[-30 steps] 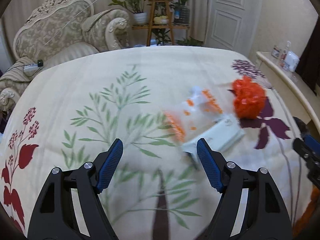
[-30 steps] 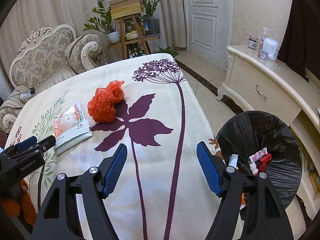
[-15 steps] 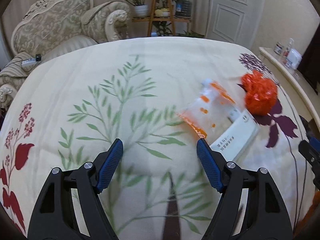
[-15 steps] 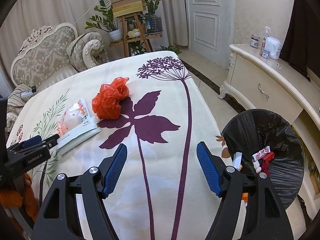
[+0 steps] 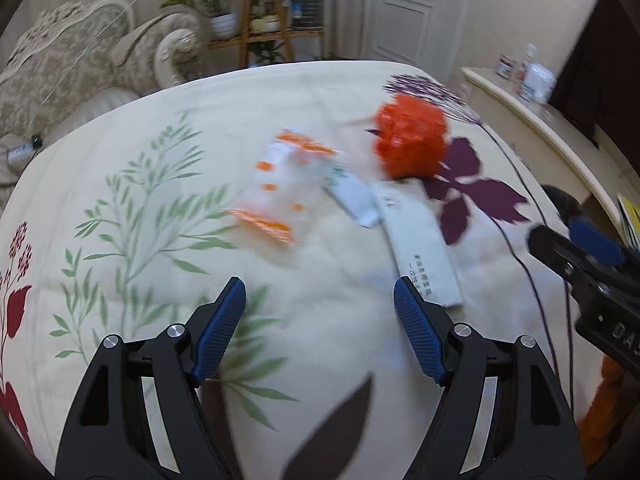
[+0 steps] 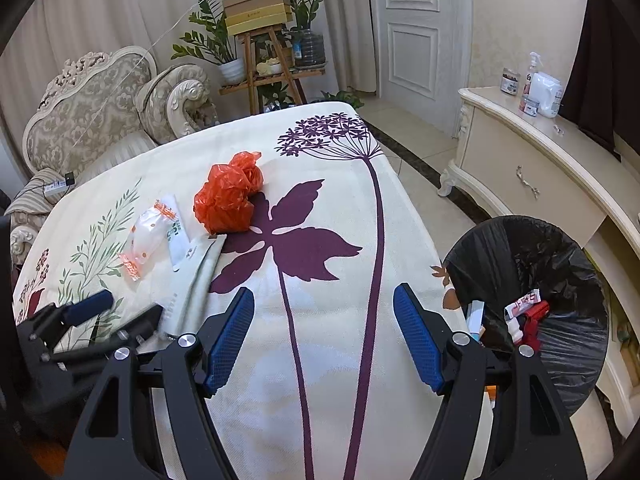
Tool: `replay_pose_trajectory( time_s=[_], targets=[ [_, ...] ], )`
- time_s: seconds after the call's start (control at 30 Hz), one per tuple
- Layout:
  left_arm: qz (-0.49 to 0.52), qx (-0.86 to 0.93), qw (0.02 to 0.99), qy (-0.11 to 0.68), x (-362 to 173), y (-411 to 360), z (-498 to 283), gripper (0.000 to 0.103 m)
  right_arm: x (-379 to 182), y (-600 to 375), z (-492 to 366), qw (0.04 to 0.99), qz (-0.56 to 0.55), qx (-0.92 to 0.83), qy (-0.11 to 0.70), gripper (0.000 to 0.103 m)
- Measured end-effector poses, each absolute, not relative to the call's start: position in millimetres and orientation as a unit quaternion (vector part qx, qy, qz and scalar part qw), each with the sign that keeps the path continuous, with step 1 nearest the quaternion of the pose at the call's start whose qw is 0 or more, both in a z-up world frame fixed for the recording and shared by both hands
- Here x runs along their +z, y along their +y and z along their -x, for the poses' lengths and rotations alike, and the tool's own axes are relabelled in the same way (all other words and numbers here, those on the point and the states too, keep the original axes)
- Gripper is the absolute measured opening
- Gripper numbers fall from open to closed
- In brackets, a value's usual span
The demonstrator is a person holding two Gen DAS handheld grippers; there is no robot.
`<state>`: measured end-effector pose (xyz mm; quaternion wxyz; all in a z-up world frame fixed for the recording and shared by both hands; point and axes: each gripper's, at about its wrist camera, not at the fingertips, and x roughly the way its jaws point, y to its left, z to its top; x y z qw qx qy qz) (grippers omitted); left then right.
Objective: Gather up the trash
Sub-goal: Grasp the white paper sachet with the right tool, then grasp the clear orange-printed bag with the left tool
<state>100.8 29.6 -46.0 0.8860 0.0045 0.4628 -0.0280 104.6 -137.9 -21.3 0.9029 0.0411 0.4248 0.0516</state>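
On the floral bedspread (image 6: 328,360) lie a crumpled orange plastic bag (image 6: 228,196) (image 5: 410,140), a clear wrapper with orange print (image 6: 146,236) (image 5: 282,188), a small white packet (image 6: 176,236) (image 5: 354,196) and a long white sachet (image 6: 196,284) (image 5: 420,240). My left gripper (image 5: 320,320) is open and empty, just short of the sachet. My right gripper (image 6: 324,332) is open and empty over the bed's right part, away from the trash. A black-lined bin (image 6: 532,304) holding wrappers stands on the floor to the right.
A cream dresser (image 6: 540,168) with bottles stands beyond the bin. An ornate armchair (image 6: 100,112) and a plant stand (image 6: 268,64) are past the bed's far end. The right gripper shows at the right edge of the left wrist view (image 5: 584,264).
My left gripper has swung right and moved closer to the sachet and wrappers; its view is blurred by motion. The right gripper has shifted slightly, staying open.
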Motion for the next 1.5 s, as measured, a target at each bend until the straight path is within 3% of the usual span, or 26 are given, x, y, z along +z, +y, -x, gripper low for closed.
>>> replay_pose_trajectory(
  time_s=[0.63, 0.8, 0.93, 1.5],
  targets=[
    [0.016, 0.045, 0.893, 0.448, -36, 103, -102, 0.075, -30, -56, -123, 0.885, 0.005, 0.114, 0.452, 0.07],
    [0.021, 0.039, 0.894, 0.446, -35, 104, -104, 0.08, -38, -52, -123, 0.879, 0.021, 0.101, 0.465, 0.056],
    [0.018, 0.031, 0.893, 0.448, -36, 100, -107, 0.08, -37, -57, -121, 0.879, 0.027, 0.1, 0.465, 0.036],
    [-0.006, 0.0, 0.892, 0.452, -38, 68, -147, 0.08, -28, -114, -126, 0.89, -0.004, 0.06, 0.452, 0.034]
  ],
)
